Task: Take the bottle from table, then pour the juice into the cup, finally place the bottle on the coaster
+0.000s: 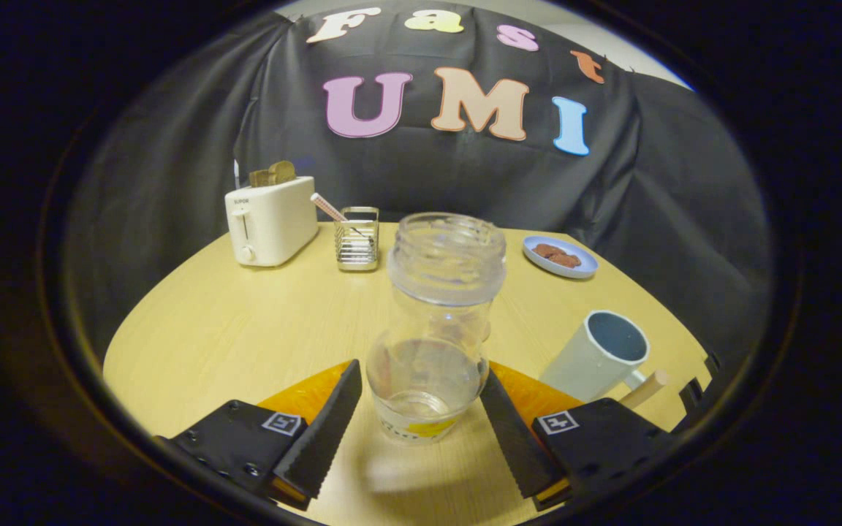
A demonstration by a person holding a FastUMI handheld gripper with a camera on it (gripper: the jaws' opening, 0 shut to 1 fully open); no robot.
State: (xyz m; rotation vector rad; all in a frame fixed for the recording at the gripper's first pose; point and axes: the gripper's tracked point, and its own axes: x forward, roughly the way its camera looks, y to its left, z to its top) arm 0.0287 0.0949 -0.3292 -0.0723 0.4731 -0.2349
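Both jaws spread either side of bottle point(428, 343), not touching; if I close off-centre it tips w/ juice toward cup point(600, 358).

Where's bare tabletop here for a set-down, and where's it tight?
Free: the wide stretch of table between the toaster, the metal rack and the bottle. Crowded: by the bottle, the open gripper jaws flank it, with the cup and plate beyond the right jaw.
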